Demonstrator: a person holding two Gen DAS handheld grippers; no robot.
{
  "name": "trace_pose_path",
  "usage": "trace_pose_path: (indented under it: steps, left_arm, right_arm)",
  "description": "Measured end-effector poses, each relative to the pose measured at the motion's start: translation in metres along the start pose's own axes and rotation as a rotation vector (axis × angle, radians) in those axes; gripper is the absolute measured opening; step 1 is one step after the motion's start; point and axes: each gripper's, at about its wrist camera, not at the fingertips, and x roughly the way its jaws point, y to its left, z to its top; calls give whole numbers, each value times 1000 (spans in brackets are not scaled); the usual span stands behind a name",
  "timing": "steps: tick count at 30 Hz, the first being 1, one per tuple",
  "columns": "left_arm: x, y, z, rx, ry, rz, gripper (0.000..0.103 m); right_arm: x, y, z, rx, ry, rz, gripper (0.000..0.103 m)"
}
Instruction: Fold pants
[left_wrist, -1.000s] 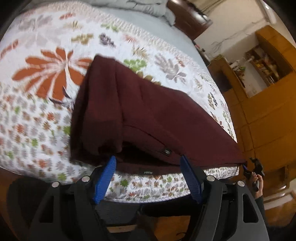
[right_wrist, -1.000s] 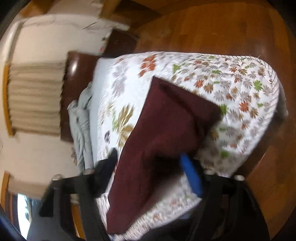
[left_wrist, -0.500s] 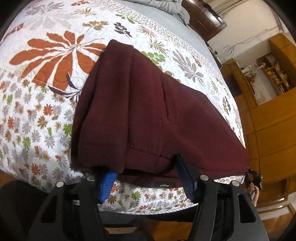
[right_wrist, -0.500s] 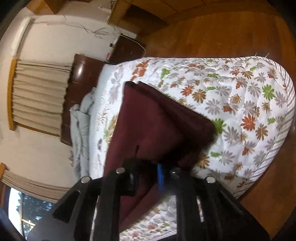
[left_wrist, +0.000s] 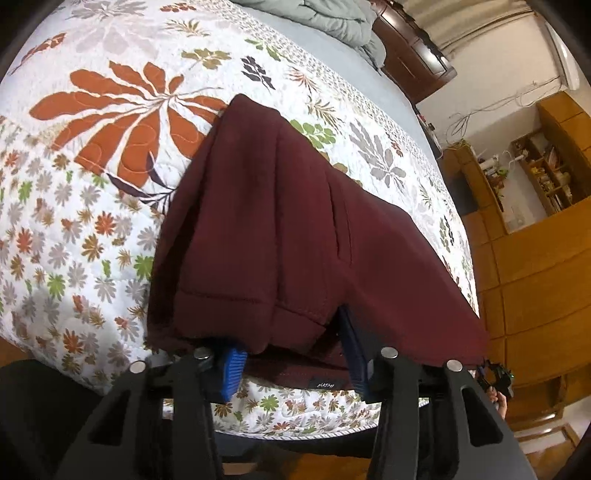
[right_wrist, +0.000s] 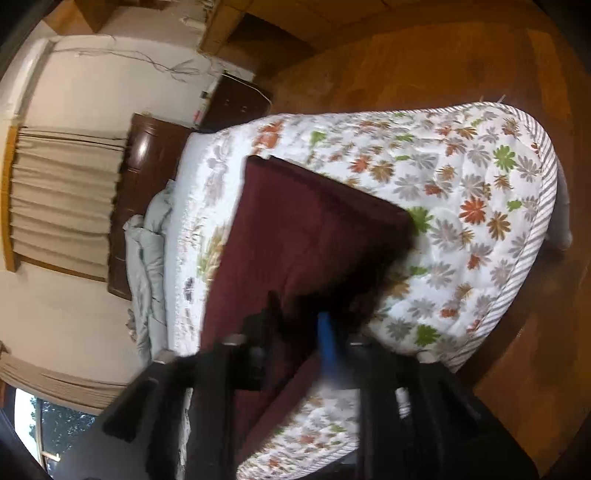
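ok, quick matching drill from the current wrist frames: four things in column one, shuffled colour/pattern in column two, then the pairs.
Column one:
1. pants
2. quilt
3. gripper pad
4. bunched blanket

Column two:
A. blue
B. pale grey-green
C. dark maroon
D. white with floral print

Pairs: 1-C, 2-D, 3-A, 4-B.

The pants lie on the quilt near the bed's foot edge; the blanket is bunched at the far end, by the headboard.
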Motion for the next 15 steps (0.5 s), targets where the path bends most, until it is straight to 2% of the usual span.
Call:
trace_pose_path:
  steps: [1,2,4,6,13,15]
  left_arm:
    - [0,-2,0,14,5,1,47]
    - [-1,-5,-1,26,5,3,47]
    - [-2,-9,-2,33,4,-1,49]
    - [-3,-12,-4,40,-3,-20,61]
    - [5,-28,-7,99,5,-17,70]
    - [8,-28,-6,91,5,-20,70]
  right_arm:
    - [-2,-2,-8,-13,2,9,68]
    - [2,5,-19,-37,24,7,70]
    - [18,15,-47,-56,108,27,70]
    - [29,20,-68,-63,139,37,70]
    - [42,37,-87,-50,145,71,72]
    - [43,42,-88,-62,149,64,65]
